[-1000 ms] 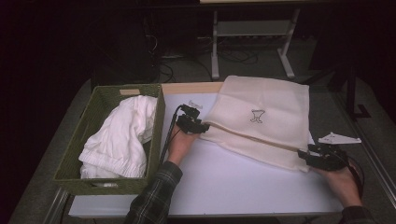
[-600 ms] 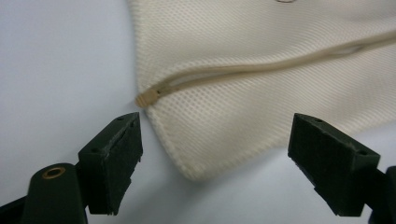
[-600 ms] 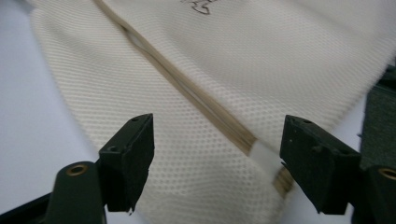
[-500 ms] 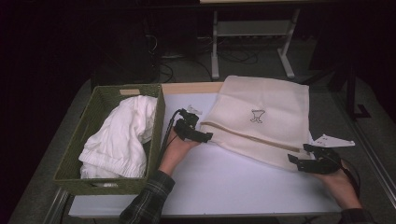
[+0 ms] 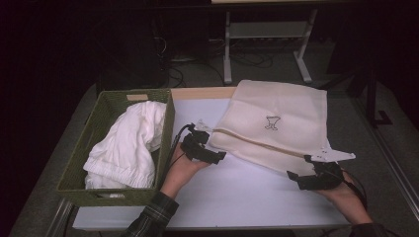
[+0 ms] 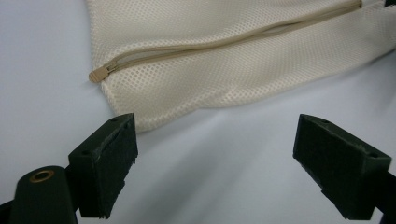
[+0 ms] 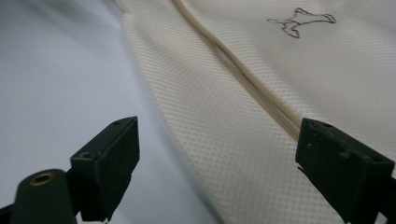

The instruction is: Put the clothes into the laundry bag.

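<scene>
Two grippers at the near edge of a cream mesh laundry bag [image 5: 276,123], which lies flat on the white table [image 5: 237,192], its far part over the table's back edge. Left gripper [image 5: 213,155] sits just beside the bag's near-left corner — jaws spread wide, nothing between them; in the left gripper view the bag corner [image 6: 140,107] lies just ahead of the jaws, apart from them. Zipper pull [image 6: 99,73] rests at the left end of the zipper [image 6: 224,43], near that corner; the zipper looks closed at this end. Right gripper [image 5: 296,177] is at the bag's near-right edge, jaws likewise wide apart and empty; in the right gripper view the mesh [image 7: 243,154] runs between and under the jaws — whether they touch it, cannot tell. A small dark printed logo [image 5: 272,122] marks the bag's upper face. Left of the bag, a green woven basket [image 5: 94,128] holds a crumpled white cloth [image 5: 126,145].
</scene>
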Action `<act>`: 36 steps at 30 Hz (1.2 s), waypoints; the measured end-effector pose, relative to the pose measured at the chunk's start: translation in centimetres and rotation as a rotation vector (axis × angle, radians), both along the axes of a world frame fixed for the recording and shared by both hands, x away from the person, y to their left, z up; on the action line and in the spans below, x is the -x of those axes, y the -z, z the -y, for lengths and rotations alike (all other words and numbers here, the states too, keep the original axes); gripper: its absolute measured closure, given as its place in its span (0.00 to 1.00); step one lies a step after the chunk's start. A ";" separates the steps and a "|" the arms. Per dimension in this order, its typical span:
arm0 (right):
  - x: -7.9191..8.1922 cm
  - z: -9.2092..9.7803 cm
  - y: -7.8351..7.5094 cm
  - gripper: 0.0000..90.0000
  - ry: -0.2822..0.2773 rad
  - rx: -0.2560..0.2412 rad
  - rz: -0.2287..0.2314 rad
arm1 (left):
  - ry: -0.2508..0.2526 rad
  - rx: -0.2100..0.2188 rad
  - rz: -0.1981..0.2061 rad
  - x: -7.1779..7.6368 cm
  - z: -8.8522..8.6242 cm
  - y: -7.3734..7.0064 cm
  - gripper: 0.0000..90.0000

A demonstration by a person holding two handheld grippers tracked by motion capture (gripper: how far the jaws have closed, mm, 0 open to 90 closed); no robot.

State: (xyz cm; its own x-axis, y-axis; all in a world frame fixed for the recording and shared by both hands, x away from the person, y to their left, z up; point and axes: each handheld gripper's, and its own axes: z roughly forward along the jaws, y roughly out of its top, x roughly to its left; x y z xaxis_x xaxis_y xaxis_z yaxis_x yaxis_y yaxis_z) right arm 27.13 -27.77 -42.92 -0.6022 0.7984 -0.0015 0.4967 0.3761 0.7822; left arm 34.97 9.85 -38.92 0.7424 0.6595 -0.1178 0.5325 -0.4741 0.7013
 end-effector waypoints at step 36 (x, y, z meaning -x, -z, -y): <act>0.8 -4.0 1.7 0.05 -0.130 -0.013 0.017 | 0.047 -0.032 0.015 1.8 -4.8 -5.7 0.14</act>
